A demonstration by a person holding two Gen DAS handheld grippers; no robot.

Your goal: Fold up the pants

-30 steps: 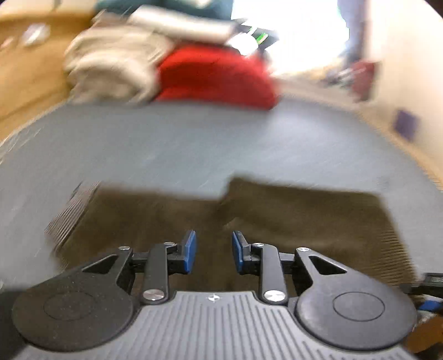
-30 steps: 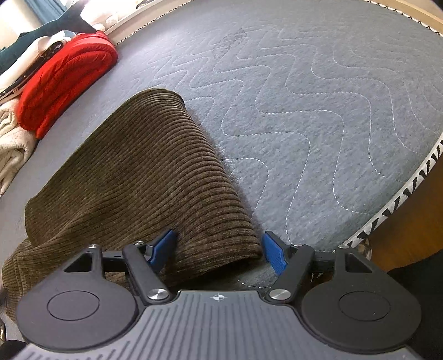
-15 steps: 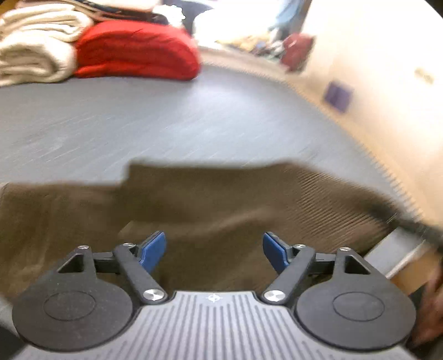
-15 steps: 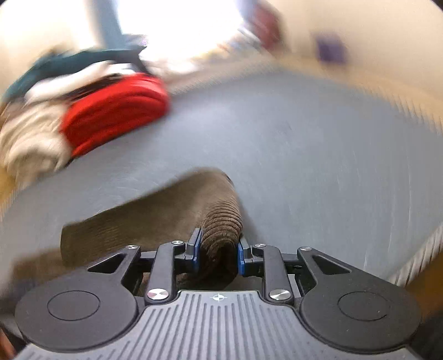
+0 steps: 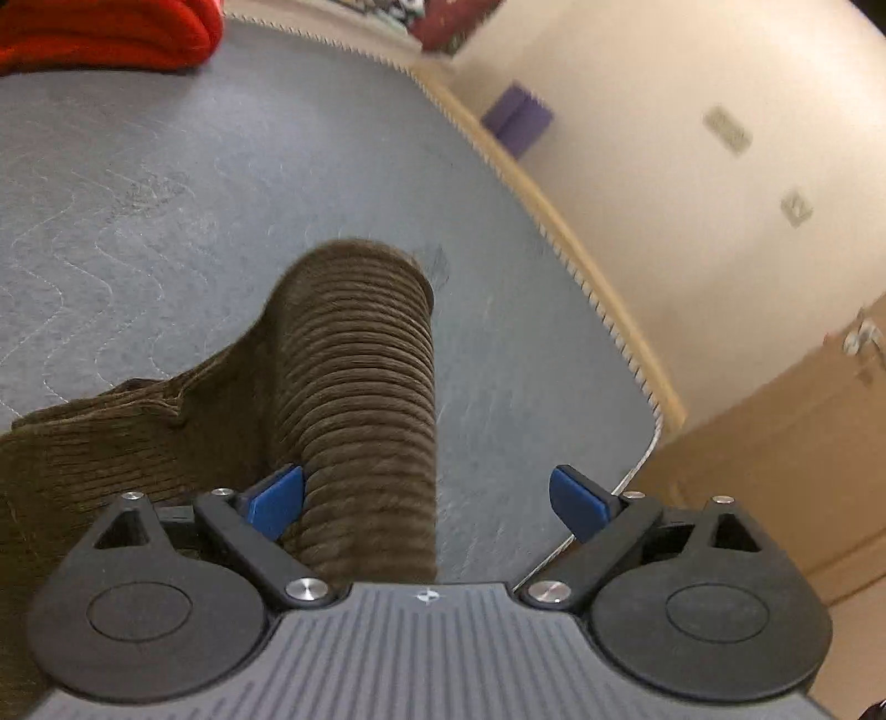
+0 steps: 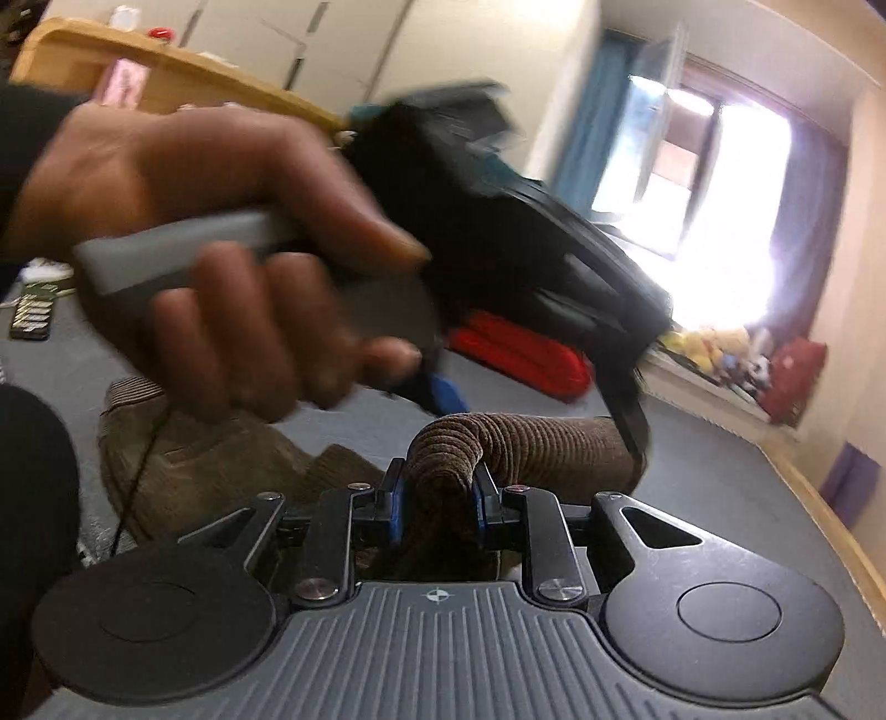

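Brown corduroy pants point(image 5: 360, 387) lie on a grey quilted mattress point(image 5: 166, 166). One rolled-up stretch of them runs forward between the jaws of my left gripper point(image 5: 426, 498). Those jaws are opening wide. The cloth lies against the left pad point(image 5: 277, 498), and the right pad stands well apart from it. My right gripper point(image 6: 437, 498) is shut on a raised fold of the pants point(image 6: 531, 443). In the right wrist view a person's hand point(image 6: 221, 249) holds the left gripper point(image 6: 537, 407) just above that same fold.
A folded red blanket point(image 5: 99, 27) sits at the far end of the mattress. The mattress edge point(image 5: 554, 221) curves along the right, with wall and floor beyond. A purple object point(image 5: 518, 119) stands by the wall. A dark remote-like thing point(image 6: 33, 315) lies at far left.
My right gripper closed on the end of the pants, then lifted and rolled with it. My left gripper opened wide and swung toward the right end of the pants.
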